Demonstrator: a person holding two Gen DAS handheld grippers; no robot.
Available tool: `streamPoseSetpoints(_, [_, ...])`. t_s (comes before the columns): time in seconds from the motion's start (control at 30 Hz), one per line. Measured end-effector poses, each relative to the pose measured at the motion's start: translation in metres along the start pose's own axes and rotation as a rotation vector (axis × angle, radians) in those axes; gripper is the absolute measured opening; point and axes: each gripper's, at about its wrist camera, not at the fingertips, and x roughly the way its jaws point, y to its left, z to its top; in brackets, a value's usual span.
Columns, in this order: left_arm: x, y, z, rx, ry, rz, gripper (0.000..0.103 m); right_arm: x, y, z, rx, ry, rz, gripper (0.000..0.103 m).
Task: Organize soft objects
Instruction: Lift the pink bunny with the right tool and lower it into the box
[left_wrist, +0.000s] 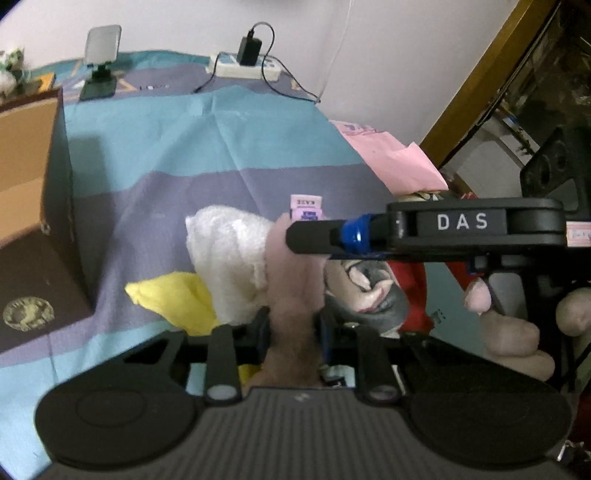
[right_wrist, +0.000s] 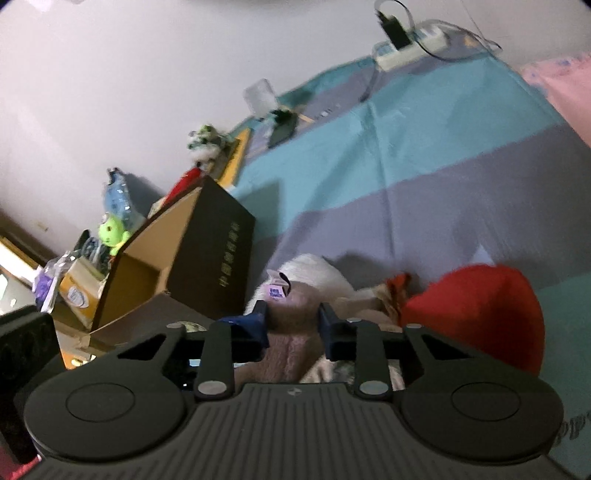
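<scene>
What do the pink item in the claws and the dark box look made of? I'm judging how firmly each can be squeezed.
Pink item: a fuzzy, matte fabric, probably plush or fleece; it bears a sewn paper-like tag.
Dark box: stiff cardboard, apparently; brown outside with gold print, raw tan inside, with straight edges and flaps.

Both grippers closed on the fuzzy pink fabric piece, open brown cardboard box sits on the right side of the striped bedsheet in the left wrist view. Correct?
Not quite. In the left wrist view the open brown cardboard box sits on the left side of the striped bedsheet, not the right. The rest holds: the left gripper and right gripper each pinch the fuzzy pink fabric piece.
</scene>
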Motion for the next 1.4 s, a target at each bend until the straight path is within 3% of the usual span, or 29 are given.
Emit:
streamPoseSetpoints(0.27, [-0.058,-0.007,0.012,0.067,-0.118,-0.011,0.018,-0.032,0.027,0.011,-0.085,-0.075,0.126,0.008])
streamPoseSetpoints(0.5, [-0.112,0.020,0.033,0.102,-0.243,-0.028,0.018,-0.030,0.061,0.032,-0.055,-0.172,0.255,0.008])
streamPoseSetpoints(0.67, [-0.156,0.062,0.042,0.108,-0.334,0.037,0.018,-0.006,0.115,0.047,-0.127,-0.201,0.312,0.008])
streamPoseSetpoints(0.87, [-0.205,0.136,0.045,0.057,-0.417,0.173,0.018,0.061,0.194,0.068,-0.235,-0.186,0.402,0.008])
streamPoseSetpoints(0.97, [-0.212,0.176,0.040,0.006,-0.418,0.240,0.018,0.105,0.224,0.070,-0.245,-0.134,0.429,0.008])
streamPoseSetpoints(1.1, [-0.201,0.231,0.035,-0.072,-0.357,0.321,0.018,0.166,0.254,0.064,-0.252,-0.040,0.411,0.008])
streamPoseSetpoints(1.3, [-0.182,0.291,0.029,-0.162,-0.291,0.365,0.018,0.239,0.268,0.051,-0.218,0.076,0.338,0.008])
streamPoseSetpoints(1.4, [-0.171,0.307,0.026,-0.175,-0.255,0.425,0.018,0.265,0.271,0.047,-0.191,0.107,0.309,0.008])
